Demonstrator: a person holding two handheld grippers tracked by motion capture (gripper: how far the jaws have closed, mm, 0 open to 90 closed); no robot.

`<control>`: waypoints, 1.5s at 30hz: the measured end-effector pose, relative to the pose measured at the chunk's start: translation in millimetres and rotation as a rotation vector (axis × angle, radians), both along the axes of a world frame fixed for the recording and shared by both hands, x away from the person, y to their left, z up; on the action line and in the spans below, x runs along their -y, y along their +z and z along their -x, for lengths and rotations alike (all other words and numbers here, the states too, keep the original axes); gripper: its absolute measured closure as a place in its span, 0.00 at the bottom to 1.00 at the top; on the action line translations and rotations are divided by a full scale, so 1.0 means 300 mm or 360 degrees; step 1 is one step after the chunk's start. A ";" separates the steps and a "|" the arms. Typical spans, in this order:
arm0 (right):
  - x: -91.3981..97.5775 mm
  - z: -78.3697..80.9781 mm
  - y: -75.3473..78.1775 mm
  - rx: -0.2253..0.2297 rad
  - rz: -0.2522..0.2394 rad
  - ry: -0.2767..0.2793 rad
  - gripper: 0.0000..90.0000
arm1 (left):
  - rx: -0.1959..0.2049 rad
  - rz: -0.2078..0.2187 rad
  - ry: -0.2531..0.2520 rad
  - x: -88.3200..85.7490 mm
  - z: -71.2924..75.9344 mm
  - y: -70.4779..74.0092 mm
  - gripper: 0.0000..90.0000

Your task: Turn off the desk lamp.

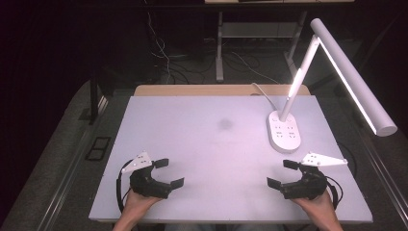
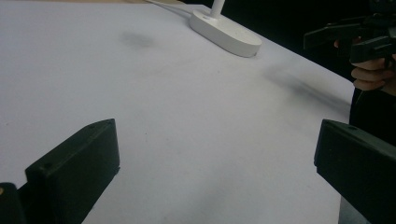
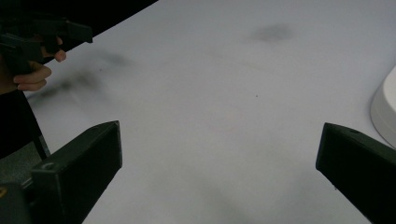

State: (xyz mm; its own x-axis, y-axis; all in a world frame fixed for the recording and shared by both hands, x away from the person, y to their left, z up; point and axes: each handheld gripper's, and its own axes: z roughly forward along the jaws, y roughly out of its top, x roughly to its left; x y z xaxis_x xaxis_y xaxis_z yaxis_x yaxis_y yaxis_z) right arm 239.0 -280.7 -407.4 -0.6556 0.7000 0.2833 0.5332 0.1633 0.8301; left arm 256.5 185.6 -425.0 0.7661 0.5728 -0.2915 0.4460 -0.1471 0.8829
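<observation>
White table top (image 1: 211, 159) with a faint dark smudge (image 1: 224, 124). Lit white desk lamp (image 1: 346, 72) at right. Dark room; cables (image 1: 163, 57) on floor behind.

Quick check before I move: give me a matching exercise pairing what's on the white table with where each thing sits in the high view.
Things:
1. white desk lamp with oval base
2. left black two-jaw gripper
3. right black two-jaw gripper
4. dark grey smudge on the white table top

Places:
A. near edge, left side, jaws open
B. middle of the table
C. far right part of the table
D. near edge, right side, jaws open

Pairs: 1-C, 2-A, 3-D, 4-B
</observation>
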 end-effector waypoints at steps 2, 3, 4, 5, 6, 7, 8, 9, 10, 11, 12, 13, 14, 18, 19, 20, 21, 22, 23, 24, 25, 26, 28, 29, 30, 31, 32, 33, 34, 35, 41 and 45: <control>0.000 0.000 0.000 -0.0002 -0.0002 0.0003 0.01 | 0.0001 0.0007 0.0005 -0.001 0.002 0.000 0.00; 0.001 -0.002 -0.001 -0.0003 -0.0007 0.0005 0.00 | 0.0000 0.0006 0.0008 -0.003 0.004 0.000 0.00; 0.001 -0.003 -0.001 -0.0006 -0.0004 0.0004 0.00 | 0.0000 0.0006 0.0008 -0.003 0.004 0.000 0.00; 0.002 -0.004 -0.002 -0.0006 -0.0003 0.0005 0.01 | -0.0002 0.0008 0.0010 -0.005 0.005 0.000 0.00; 0.002 -0.004 -0.002 -0.0008 -0.0004 0.0006 0.00 | -0.0002 0.0008 0.0010 -0.005 0.005 0.000 0.00; 0.002 -0.004 -0.002 -0.0014 -0.0002 0.0008 0.00 | 0.0000 0.0005 0.0009 -0.005 0.005 0.000 0.00; 0.003 -0.004 -0.002 -0.0013 0.0002 0.0011 0.01 | 0.0000 0.0005 0.0009 -0.005 0.005 0.000 0.00; 0.003 -0.004 -0.002 -0.0017 0.0001 0.0009 0.01 | -0.0001 0.0007 0.0008 -0.005 0.004 0.000 0.00; 0.004 -0.003 -0.003 -0.0014 0.0001 0.0008 0.01 | 0.0001 -0.0004 0.0001 -0.004 0.002 -0.001 0.00; 0.005 -0.002 -0.003 -0.0020 0.0004 0.0005 0.01 | 0.0000 -0.0005 0.0001 -0.003 0.002 -0.001 0.00; 0.006 0.000 -0.002 -0.0020 0.0006 0.0003 0.01 | 0.0000 -0.0005 0.0001 -0.003 0.002 -0.001 0.00; 0.007 0.000 -0.002 -0.0024 -0.0002 0.0002 0.01 | -0.0001 -0.0002 0.0001 -0.001 0.002 -0.002 0.00; 0.008 0.001 -0.001 -0.0027 -0.0003 0.0000 0.01 | 0.0000 -0.0008 -0.0005 -0.001 0.003 -0.002 0.00; 0.014 0.002 -0.002 -0.0035 0.0002 -0.0026 0.01 | 0.0004 -0.0016 -0.0012 0.002 0.002 -0.002 0.00; 0.014 0.003 -0.001 -0.0043 0.0005 -0.0028 0.01 | 0.0000 -0.0015 -0.0011 0.003 0.002 -0.003 0.00; 0.014 0.003 -0.001 -0.0045 0.0009 -0.0028 0.00 | 0.0000 -0.0015 -0.0011 0.003 0.002 -0.003 0.00; 0.015 0.003 0.000 -0.0049 0.0013 -0.0027 0.01 | -0.0002 -0.0015 -0.0011 0.005 0.003 -0.004 0.00; 0.015 0.003 0.001 -0.0049 0.0016 -0.0027 0.01 | -0.0002 -0.0015 -0.0011 0.005 0.003 -0.004 0.00; 0.015 0.003 0.001 -0.0053 0.0019 -0.0026 0.01 | -0.0001 -0.0015 -0.0010 0.005 0.003 -0.004 0.00; 0.016 0.003 0.001 -0.0056 0.0029 -0.0021 0.01 | -0.0001 -0.0015 -0.0010 0.005 0.003 -0.004 0.00; 0.015 0.002 0.000 -0.0052 0.0035 -0.0019 0.01 | -0.0002 -0.0015 -0.0010 0.005 0.003 -0.004 0.00; 0.014 0.003 0.000 -0.0057 0.0036 -0.0016 0.01 | -0.0002 -0.0016 -0.0009 0.004 0.003 -0.004 0.00; 0.012 0.004 0.001 -0.0071 0.0042 -0.0009 0.01 | -0.0001 -0.0016 -0.0007 0.004 0.003 -0.004 0.00; 0.011 0.004 0.001 -0.0072 0.0052 -0.0007 0.01 | 0.0001 -0.0018 -0.0010 0.003 0.004 -0.003 0.00; 0.010 0.004 0.001 -0.0072 0.0056 -0.0007 0.01 | 0.0001 -0.0018 -0.0010 0.003 0.004 -0.003 0.00; 0.010 0.005 0.001 -0.0075 0.0058 -0.0008 0.01 | 0.0002 -0.0018 -0.0010 0.004 0.004 -0.003 0.00; 0.010 0.005 0.001 -0.0075 0.0058 -0.0008 0.01 | 0.0002 -0.0018 -0.0009 0.004 0.004 -0.003 0.00; 0.011 0.004 0.004 -0.0085 0.0059 -0.0007 0.01 | 0.0002 -0.0018 -0.0009 0.004 0.004 -0.003 0.00; 0.011 0.003 0.006 -0.0088 0.0061 -0.0009 0.01 | 0.0002 -0.0018 -0.0009 0.004 0.004 -0.003 0.00; 0.011 0.003 0.006 -0.0088 0.0061 -0.0009 0.01 | 0.0002 -0.0018 -0.0009 0.005 0.004 -0.003 0.00; 0.020 -0.005 0.027 -0.0102 0.0077 -0.0012 0.01 | -0.0004 -0.0016 -0.0013 0.006 0.003 -0.003 0.00; 0.027 -0.012 0.040 -0.0109 0.0077 -0.0015 0.01 | -0.0003 -0.0017 -0.0014 0.007 0.002 -0.003 0.00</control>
State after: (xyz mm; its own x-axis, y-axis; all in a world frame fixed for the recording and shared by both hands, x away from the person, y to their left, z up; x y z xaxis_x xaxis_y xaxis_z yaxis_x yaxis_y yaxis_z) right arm 242.5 -288.8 -395.4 -0.6291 0.7200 0.2929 0.5901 0.1972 0.7829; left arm 255.9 183.5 -426.0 0.7707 0.5691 -0.2867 0.4462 -0.1608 0.8804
